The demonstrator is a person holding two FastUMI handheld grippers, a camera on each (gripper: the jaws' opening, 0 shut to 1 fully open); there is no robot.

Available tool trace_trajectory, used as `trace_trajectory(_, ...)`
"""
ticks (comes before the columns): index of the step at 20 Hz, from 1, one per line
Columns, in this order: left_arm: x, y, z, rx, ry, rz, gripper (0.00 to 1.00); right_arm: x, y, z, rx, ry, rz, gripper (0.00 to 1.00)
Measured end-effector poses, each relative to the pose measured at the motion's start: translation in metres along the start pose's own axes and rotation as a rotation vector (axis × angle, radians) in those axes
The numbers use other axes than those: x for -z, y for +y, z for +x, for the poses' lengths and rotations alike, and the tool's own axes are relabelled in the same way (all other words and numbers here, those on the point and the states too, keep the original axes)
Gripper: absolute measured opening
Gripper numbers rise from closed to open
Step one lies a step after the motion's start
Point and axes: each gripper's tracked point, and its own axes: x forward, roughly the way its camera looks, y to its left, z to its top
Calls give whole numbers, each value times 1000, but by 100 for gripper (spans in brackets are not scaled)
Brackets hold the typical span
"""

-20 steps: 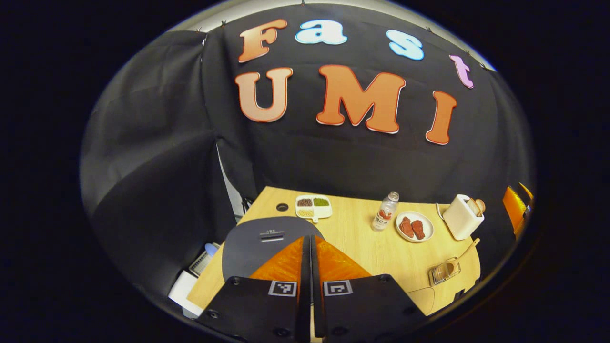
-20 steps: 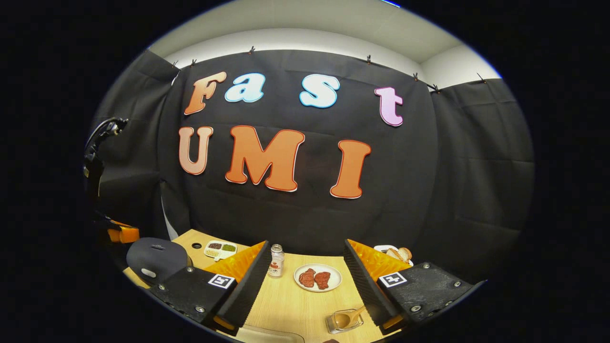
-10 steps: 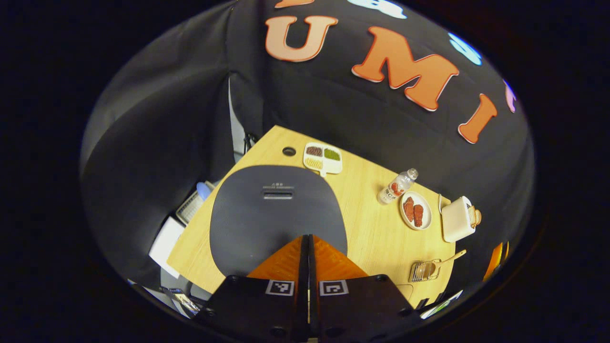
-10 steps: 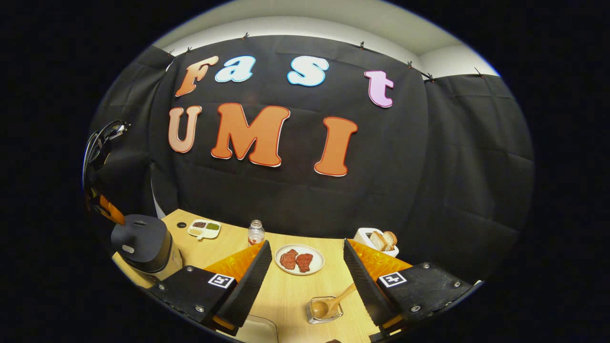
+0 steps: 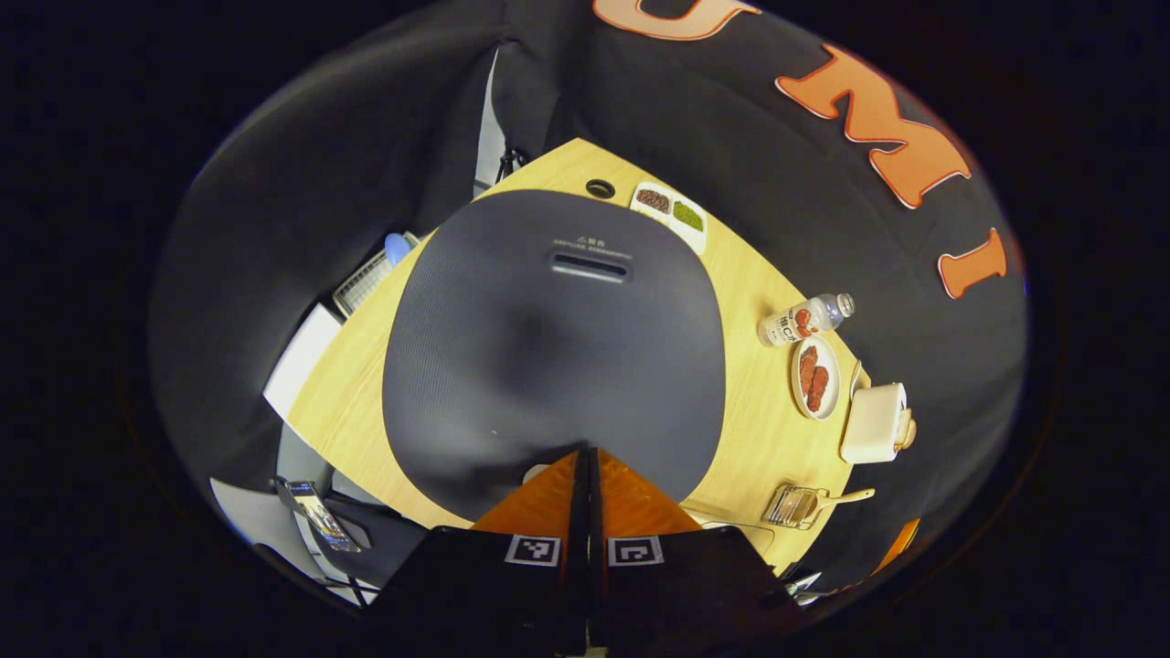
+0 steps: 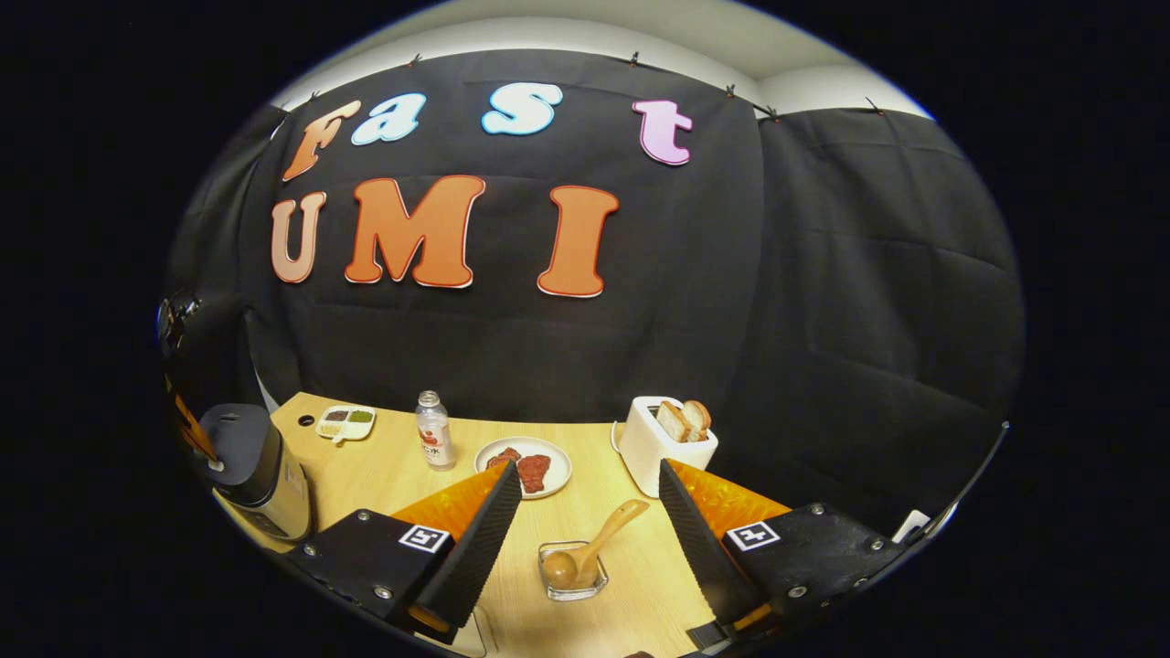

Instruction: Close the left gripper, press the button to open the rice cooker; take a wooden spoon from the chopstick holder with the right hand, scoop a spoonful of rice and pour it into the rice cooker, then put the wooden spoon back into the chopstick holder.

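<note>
In the left gripper view your left gripper (image 5: 588, 457) has its two fingers pressed tight together with nothing between them; the tips sit right over the near edge of the big dark grey rice cooker with the rounded lid (image 5: 553, 338); a small pale button (image 5: 535, 472) peeks out just beside the tips, but you cannot tell if they touch it; the lid is down; the cooker stands on the light wooden table (image 5: 759, 411), at its left end.

In the right gripper view your right gripper (image 6: 585, 493) has its fingers spread wide apart and holds nothing; it hangs above the table; between the fingers, lower down, you see the small clear square chopstick holder (image 6: 572, 573); the wooden spoon with a round bowl (image 6: 594, 548) stands in it, bowl down, with its handle leaning up and to the right; the fingers are not touching the spoon.

Behind the holder sits a white round plate with two red pieces of meat (image 6: 523, 467); beside it stands a small clear plastic bottle with a red label (image 6: 432, 431); to the right stands a white toaster with bread slices poking out (image 6: 664, 440); far back on the left lies a small white tray with three kinds of grains (image 6: 345, 420); the rice cooker shows at the far left edge of this view.
</note>
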Motion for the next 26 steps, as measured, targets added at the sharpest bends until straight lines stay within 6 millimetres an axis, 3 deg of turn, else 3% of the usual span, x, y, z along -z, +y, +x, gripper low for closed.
trace_trajectory(4,-2,4,6,-32,-24,41,6,15,-14,0,23,31,11,94)
trace_trajectory(5,5,6,5,-48,-11,60,7,19,-15,1,25,39,18,94)
trace_trajectory(9,4,4,5,-86,-86,140,8,38,-17,2,17,83,53,95)
trace_trajectory(13,1,2,-7,-76,-208,167,6,53,-26,8,8,121,59,95)
trace_trajectory(16,-11,-5,-29,-74,-398,227,6,75,-28,13,-18,196,90,95)
trace_trajectory(20,-38,-22,-83,-101,-701,326,6,104,-31,19,-44,282,125,95)
trace_trajectory(21,-40,-24,-91,-108,-744,341,0,107,-32,22,-48,295,126,95)
trace_trajectory(22,-39,-25,-99,-117,-766,340,6,110,-34,25,-52,304,131,95)
trace_trajectory(24,-31,-32,-106,-121,-804,331,6,117,-33,29,-71,329,145,94)
trace_trajectory(25,-28,-28,-113,-146,-826,343,13,121,-32,34,-84,344,151,95)
trace_trajectory(26,-23,-26,-119,-179,-848,367,12,123,-31,38,-91,356,155,94)
